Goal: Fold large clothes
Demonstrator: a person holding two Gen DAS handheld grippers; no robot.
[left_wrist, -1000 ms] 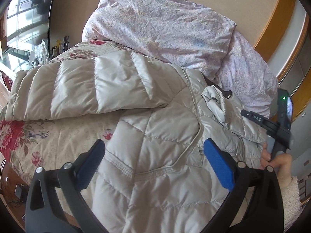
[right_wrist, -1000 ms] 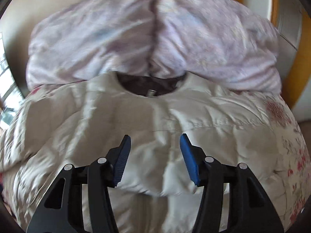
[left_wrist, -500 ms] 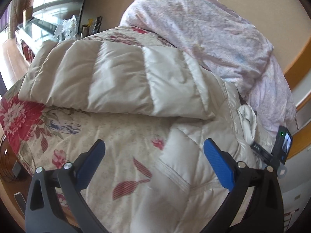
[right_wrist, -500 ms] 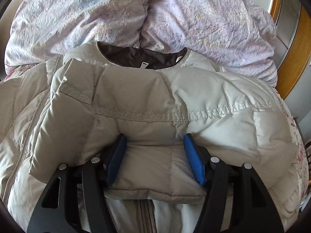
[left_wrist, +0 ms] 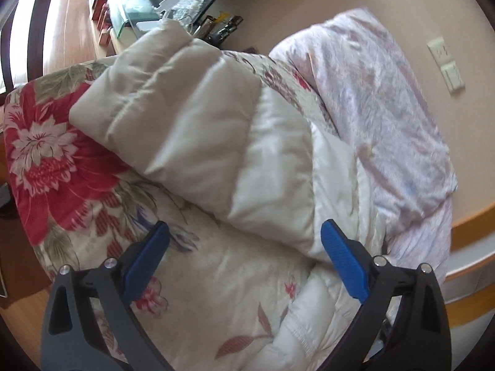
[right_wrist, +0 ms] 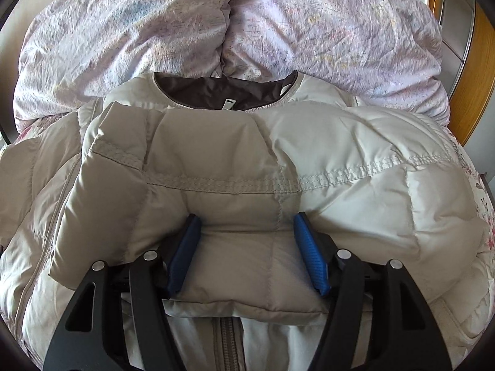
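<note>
Floral bedspread point(left_wrist: 216, 278): puffy beige jacket point(right_wrist: 247, 160), sleeve folded across; right claw point(right_wrist: 247, 247) gripping cuff, left claw point(left_wrist: 244, 262) wide.

Quilted jacket point(right_wrist: 216, 160) cloth, slight sheen; floral bedspread point(left_wrist: 216, 278) matt cloth; pillows point(right_wrist: 324, 31) crinkled cloth; fingers point(right_wrist: 309, 253) ribbed blue plastic

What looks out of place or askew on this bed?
Nothing is spilled or torn. Only the jacket is lopsided: the folded sleeve lies across its front, the other sleeve sticks out sideways over the floral bedspread.
</note>
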